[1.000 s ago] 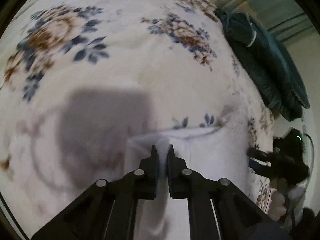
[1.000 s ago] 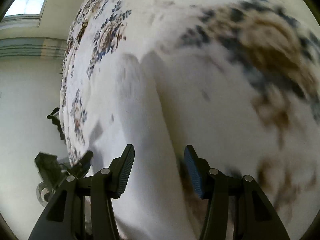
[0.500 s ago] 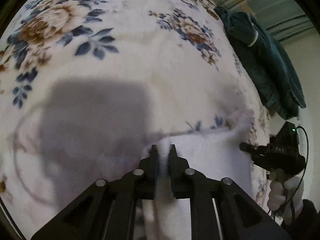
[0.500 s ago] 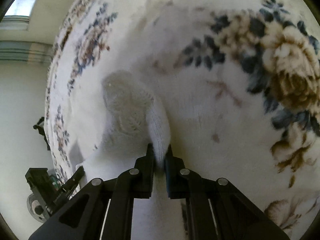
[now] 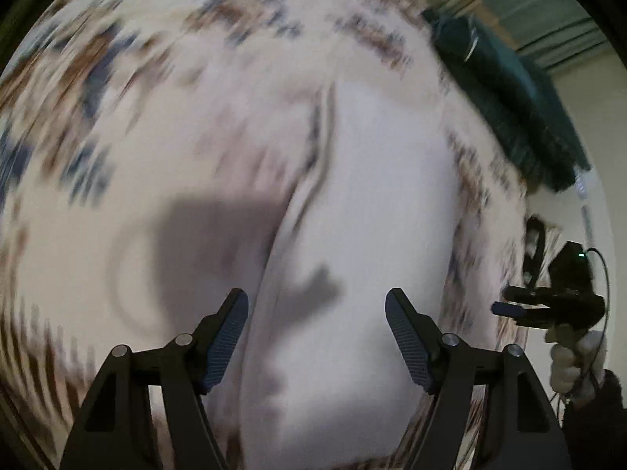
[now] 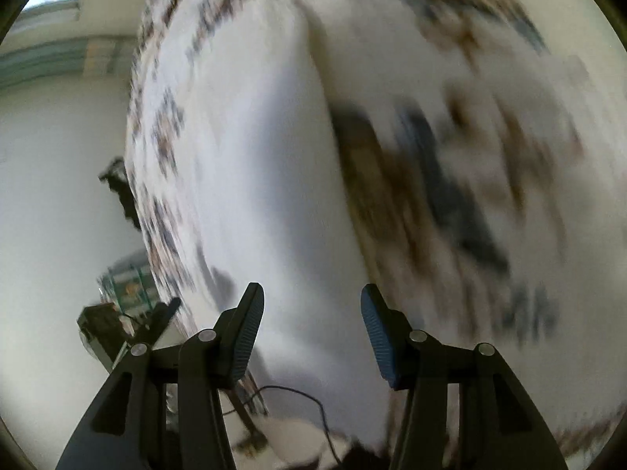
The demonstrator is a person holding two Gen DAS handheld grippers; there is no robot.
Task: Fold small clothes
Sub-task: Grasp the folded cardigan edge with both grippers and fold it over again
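Both claws stand released over a white garment (image 5: 364, 235) lying on a floral blanket (image 5: 137, 117). Half a second ago the left gripper (image 5: 316, 335) and right gripper (image 6: 311, 331) each pinched its cloth; now the fingers are spread wide with nothing between them. The garment lies between and beyond the fingers in both views (heavy motion blur hides its exact shape). A fold looks just laid down. A dark green garment (image 5: 509, 98) lies at the far right.

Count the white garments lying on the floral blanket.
1. A white garment lies on the blanket ahead of both open hand-held grippers, left and right. Blur may hide others.
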